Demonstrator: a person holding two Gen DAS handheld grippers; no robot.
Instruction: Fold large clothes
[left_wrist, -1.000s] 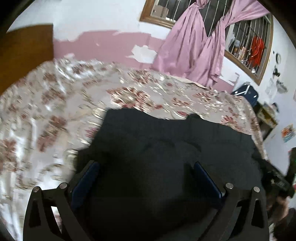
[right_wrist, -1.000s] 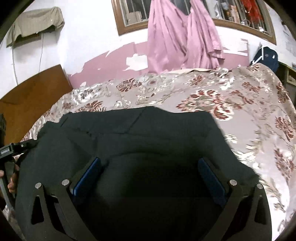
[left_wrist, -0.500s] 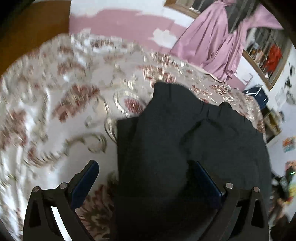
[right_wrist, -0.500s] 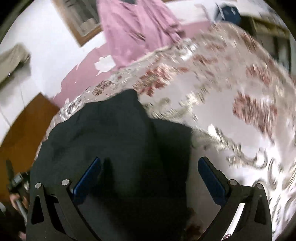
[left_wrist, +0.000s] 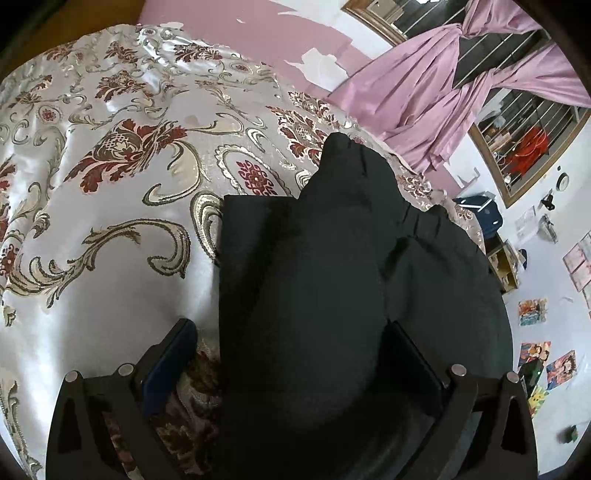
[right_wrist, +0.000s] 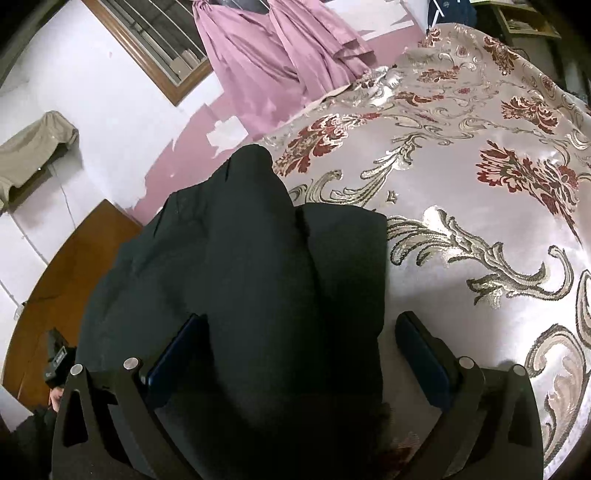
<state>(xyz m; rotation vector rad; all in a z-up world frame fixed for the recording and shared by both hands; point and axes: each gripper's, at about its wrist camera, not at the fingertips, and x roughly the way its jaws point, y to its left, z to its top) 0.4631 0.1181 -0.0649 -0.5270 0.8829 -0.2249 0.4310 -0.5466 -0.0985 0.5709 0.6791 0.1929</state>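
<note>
step: we fold the cloth (left_wrist: 314, 295) on the bed (left_wrist: 110, 221) | left claw (left_wrist: 291, 354) apart, right claw (right_wrist: 295, 347) apart | next: pinch an edge

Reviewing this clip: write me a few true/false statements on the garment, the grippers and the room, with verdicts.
1. The dark garment lies on a floral bedspread. True.
2. The left gripper is shut on the fabric. False: its fingers stand wide apart, with the garment lying between them.
3. The right gripper is open. True.
4. The curtains at the window are green. False: they are pink.
5. The garment is spread out in a single flat layer. False: the right wrist view shows one layer folded over another.
</note>
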